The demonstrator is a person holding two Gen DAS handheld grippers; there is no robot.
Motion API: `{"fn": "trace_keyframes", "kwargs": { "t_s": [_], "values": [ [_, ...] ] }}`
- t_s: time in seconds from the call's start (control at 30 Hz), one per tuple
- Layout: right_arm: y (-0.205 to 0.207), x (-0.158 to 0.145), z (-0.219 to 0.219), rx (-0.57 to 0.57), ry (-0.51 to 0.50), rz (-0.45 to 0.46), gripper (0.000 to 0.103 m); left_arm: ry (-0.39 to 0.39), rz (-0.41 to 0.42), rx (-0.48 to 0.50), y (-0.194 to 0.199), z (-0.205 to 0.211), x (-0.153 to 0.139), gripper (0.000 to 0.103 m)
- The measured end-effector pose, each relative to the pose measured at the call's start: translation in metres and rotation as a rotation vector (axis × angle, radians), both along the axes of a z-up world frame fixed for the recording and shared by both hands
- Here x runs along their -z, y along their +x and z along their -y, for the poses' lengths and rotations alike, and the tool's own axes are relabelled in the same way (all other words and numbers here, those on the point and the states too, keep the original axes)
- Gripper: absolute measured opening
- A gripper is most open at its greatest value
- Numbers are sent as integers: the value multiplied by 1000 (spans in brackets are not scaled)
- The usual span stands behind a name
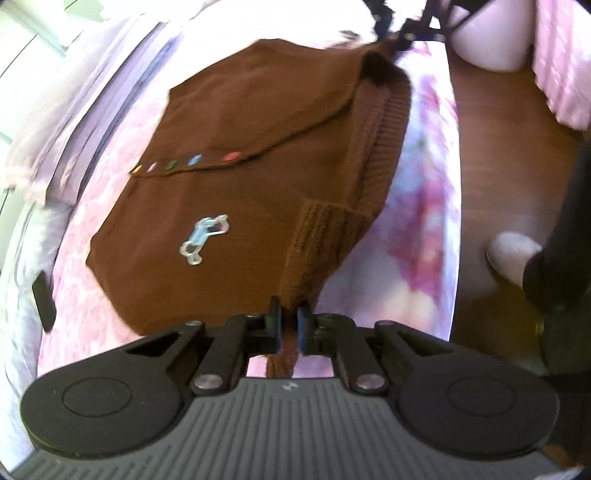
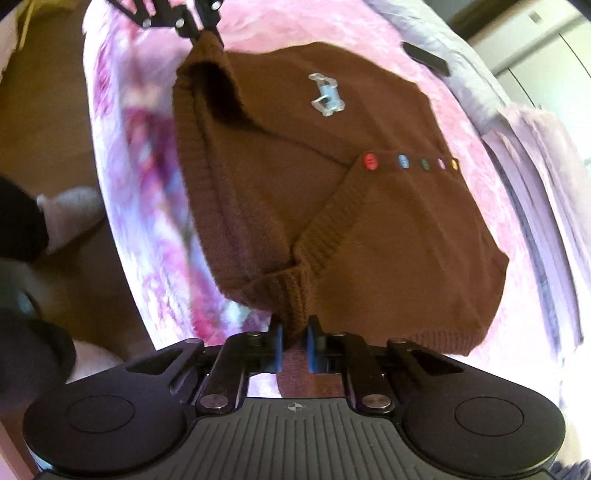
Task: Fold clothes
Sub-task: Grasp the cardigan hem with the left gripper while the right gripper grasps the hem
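A brown knitted cardigan [image 1: 240, 147] lies on the bed, with a row of coloured buttons [image 1: 192, 160] and a pale blue embroidered patch [image 1: 205, 238]. My left gripper [image 1: 290, 317] is shut on a ribbed strip at its near corner, the knit pinched between the blue pads. In the right wrist view the same cardigan [image 2: 388, 229] spreads ahead, and my right gripper [image 2: 294, 332] is shut on the ribbed corner nearest it. Each gripper shows small in the other's view: the right gripper [image 1: 400, 40] and the left gripper [image 2: 201, 31] hold opposite ends of the same ribbed edge, which is raised off the bed.
The bed has a pink patterned sheet [image 1: 92, 288] that hangs over its side. A black flat object [image 1: 43, 301] lies on the bed beyond the cardigan. Folded lilac bedding [image 1: 92, 110] lies at the bed's far side. Brown wooden floor [image 1: 498, 147] and a person's pale slipper [image 1: 511, 254] are beside the bed.
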State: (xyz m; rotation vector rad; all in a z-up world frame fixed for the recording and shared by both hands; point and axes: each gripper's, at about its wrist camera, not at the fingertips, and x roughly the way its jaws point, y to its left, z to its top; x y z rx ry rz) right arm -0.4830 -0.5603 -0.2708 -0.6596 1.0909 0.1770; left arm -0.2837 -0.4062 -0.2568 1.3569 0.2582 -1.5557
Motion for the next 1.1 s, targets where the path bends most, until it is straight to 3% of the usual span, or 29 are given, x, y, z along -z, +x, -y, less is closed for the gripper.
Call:
{"fn": "trace_keyframes", "kwargs": {
  "t_s": [0.27,0.73,0.9,1.1],
  "values": [
    [-8,-42,7,-14,130,-94,3,94,-69,98,-7,-11,-33,3],
    [-54,-102,-3,-105,290,-199,3,220,-183,14,-38,-33,-97,3],
    [-28,-142,40,-90,303,-146,3,171,-235,-141,2,7,-132,3],
    [57,-176,105,-48,298,-90,3,136,-332,-220,88,91,-153,3]
  ]
}}
